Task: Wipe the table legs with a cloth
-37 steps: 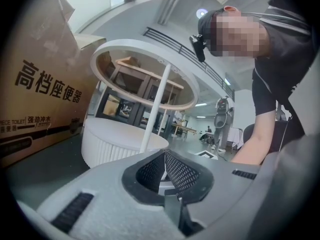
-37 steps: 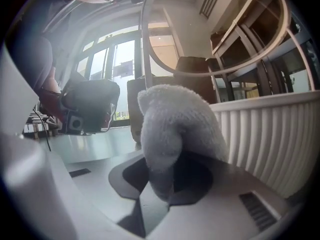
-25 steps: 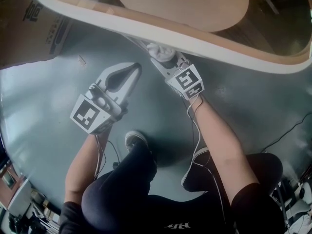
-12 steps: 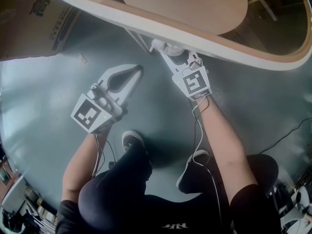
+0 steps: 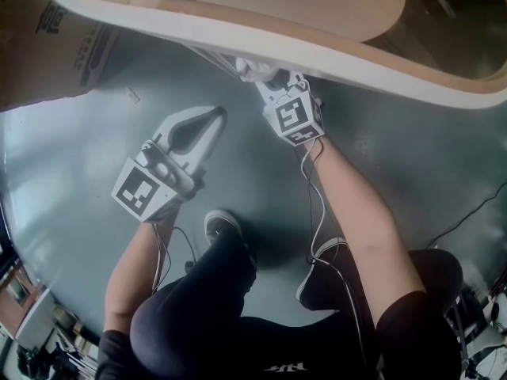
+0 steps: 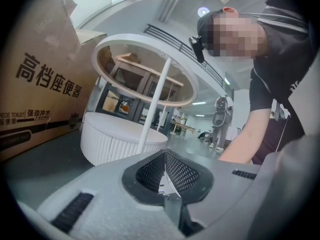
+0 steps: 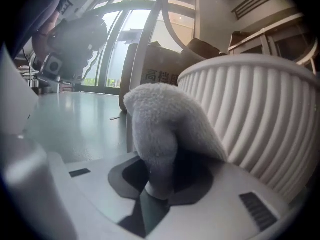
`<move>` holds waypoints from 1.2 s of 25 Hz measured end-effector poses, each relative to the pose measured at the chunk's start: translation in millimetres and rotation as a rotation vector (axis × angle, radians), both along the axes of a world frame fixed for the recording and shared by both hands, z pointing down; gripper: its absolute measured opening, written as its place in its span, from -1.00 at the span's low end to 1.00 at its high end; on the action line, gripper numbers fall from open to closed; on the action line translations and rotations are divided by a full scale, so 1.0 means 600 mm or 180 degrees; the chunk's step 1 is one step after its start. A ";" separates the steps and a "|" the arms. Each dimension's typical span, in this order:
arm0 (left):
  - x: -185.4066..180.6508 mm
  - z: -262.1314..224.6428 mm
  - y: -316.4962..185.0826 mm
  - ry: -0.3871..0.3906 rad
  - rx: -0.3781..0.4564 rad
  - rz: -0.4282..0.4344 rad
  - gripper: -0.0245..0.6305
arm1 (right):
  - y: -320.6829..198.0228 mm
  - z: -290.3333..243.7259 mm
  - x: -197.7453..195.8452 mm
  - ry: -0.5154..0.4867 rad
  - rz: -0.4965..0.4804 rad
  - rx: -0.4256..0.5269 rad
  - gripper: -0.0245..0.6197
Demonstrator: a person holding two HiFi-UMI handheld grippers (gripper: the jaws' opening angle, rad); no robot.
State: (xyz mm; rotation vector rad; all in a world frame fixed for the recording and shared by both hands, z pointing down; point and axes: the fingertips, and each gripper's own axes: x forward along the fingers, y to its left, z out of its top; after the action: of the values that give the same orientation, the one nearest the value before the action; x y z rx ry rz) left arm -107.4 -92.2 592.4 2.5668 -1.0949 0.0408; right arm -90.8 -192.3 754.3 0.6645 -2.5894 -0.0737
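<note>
Far left: cardboard box with printed lettering, standing on the glossy grey floor.

Left gripper hung low over the floor, near side of the table, well apart from the legs. Its own camera showed the two ribbed pads pressed together tip to tip with nothing between them. Marker cube sat at the hand end.

Round table, white rim with a wood-coloured top, ran across the far side. From the left gripper view one thin white table leg dropped from the rim toward a white ribbed drum on the floor.

Centre: grey-white fluffy cloth sat up under the table rim, right at a leg. In the right gripper view the cloth bulged out ahead of the jaws with a pale upright post just beside its left edge. Couldn't confirm actual contact.

Right gripper was pinching the cloth, jaws closed onto its lower fold. Its marker cube faced up, forearm stretched out behind it, and a thin cable trailed along the arm.

Right of the cloth in that view: the ribbed drum again, close.

Near side: person crouched, dark trousers, one shoe on the floor between the arms.
</note>
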 end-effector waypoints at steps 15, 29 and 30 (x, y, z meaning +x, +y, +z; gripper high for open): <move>0.001 -0.003 -0.003 -0.0023 0.0074 -0.0008 -0.91 | 0.074 -0.046 0.000 -0.0713 -0.0211 -0.0973 -0.68; 0.000 -0.035 -0.007 -0.0008 0.0166 -0.0117 -0.91 | 0.037 -0.482 0.002 -0.1924 -0.0163 0.0504 -0.68; 0.002 -0.038 -0.006 -0.0003 0.0176 -0.0110 -0.91 | 0.040 -0.495 -0.002 -0.1971 -0.0200 0.0571 -0.68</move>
State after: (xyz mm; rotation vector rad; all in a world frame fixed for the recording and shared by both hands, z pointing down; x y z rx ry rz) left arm -106.4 -96.0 569.8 2.5958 -1.1559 0.0031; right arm -91.8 -168.0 457.3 0.7620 -3.2285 -0.1403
